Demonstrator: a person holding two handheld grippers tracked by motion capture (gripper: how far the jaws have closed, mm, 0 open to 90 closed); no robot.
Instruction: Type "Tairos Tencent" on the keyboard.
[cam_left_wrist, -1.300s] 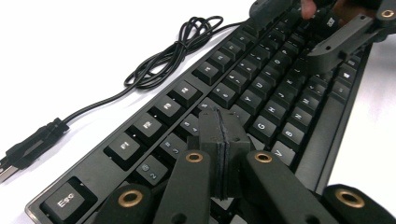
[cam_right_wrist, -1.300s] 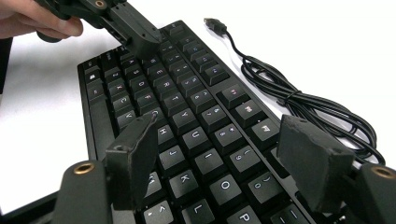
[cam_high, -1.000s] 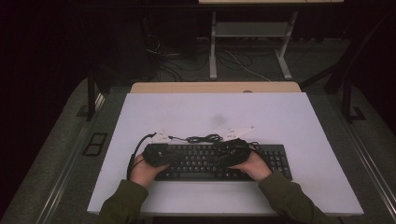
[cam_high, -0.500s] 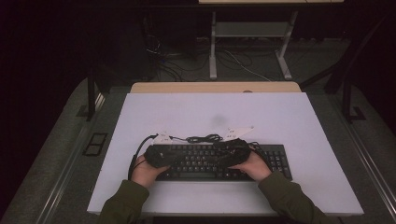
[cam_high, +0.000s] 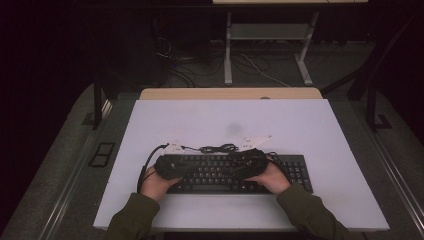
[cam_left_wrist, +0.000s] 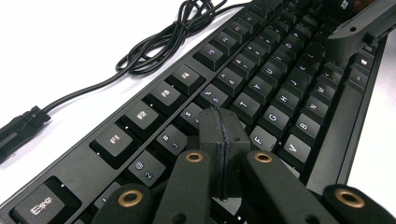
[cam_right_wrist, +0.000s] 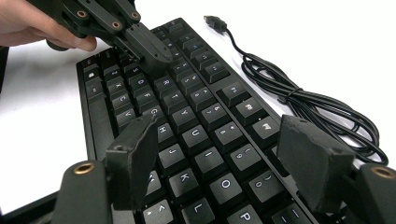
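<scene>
— Keyboard (cam_high: 235, 172) work, by the look of it. It lies at the near middle of the white bench (cam_high: 320, 135), long side facing the person, and both tools hang right over the keys.

— Which step would you say this is?

— Pressing or probing keys, I'd judge. The left tool (cam_left_wrist: 223, 140) has its jaws pressed together into one blunt tip, clamped on nothing, and that tip sits low over the number and letter rows near the keyboard's left end. Whether it touches a keycap I can't tell.

— And the right one?

— The right tool (cam_right_wrist: 224, 154) has its jaws wide apart, hovering above the right half of the letter block with keys showing between them. It grips nothing.

— What does the next move need?

— My guess: a straight, short push down with the closed tip onto one key, without catching its neighbours. If the right tool is to press too, its jaws would need to come together first.

— What does the high view give you?

— The layout: both hands at the near edge, the left hand (cam_high: 156, 182) at the left end, the right hand (cam_high: 270, 176) right of centre, and the keyboard's cable (cam_high: 217, 148) bundled just beyond the far edge. But the tools are dark lumps there; the jaws can't be read.

— And the close views?

— The left gripper view shows the shut tip and legible keycaps. The right gripper view shows the open jaws, the left tool at the far end, and the cable's loose plug (cam_right_wrist: 215, 21) lying on the bench.
</scene>
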